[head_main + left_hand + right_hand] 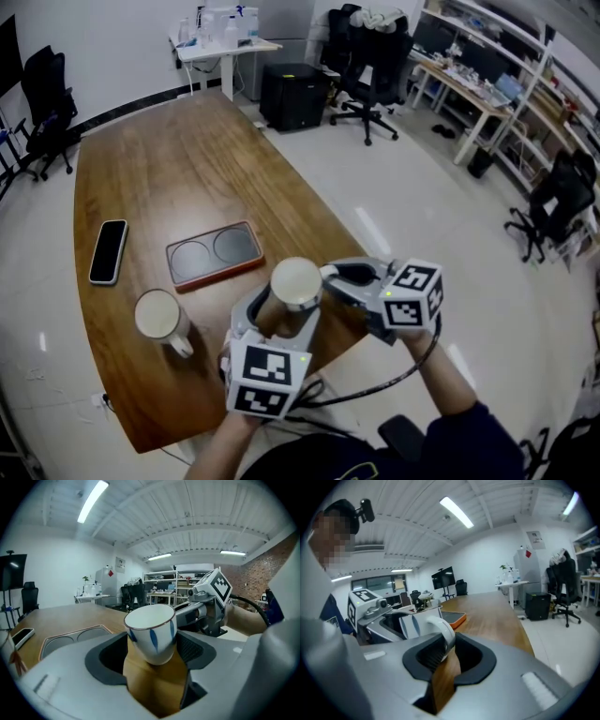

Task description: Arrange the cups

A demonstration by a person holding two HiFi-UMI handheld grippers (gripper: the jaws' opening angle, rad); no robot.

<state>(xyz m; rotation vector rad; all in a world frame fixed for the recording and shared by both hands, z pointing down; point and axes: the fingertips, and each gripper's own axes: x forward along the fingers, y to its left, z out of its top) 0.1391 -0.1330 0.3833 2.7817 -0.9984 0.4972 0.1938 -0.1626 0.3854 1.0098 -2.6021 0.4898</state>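
The wooden table (141, 169) runs away from me; on it lie the orange-rimmed tray (217, 273) with two round wells, a dark phone (108, 250), and a white mug (157, 315) standing near the front edge. The cup (295, 283) I am handling is tilted above the table's near right edge, white with blue strokes. My right gripper (342, 275) is pinched nearly closed on its handle (440, 632); my left gripper (277, 319) stands at its widest around the body, pads apparently clear of it, though the gap is hard to judge. I take it for glazed ceramic: stiff, slick, chippable, of fair weight; the handle gives a thin hold that may swivel, so the body wants gripping below the rim. No brand or writing is legible; only square markers on the cubes.
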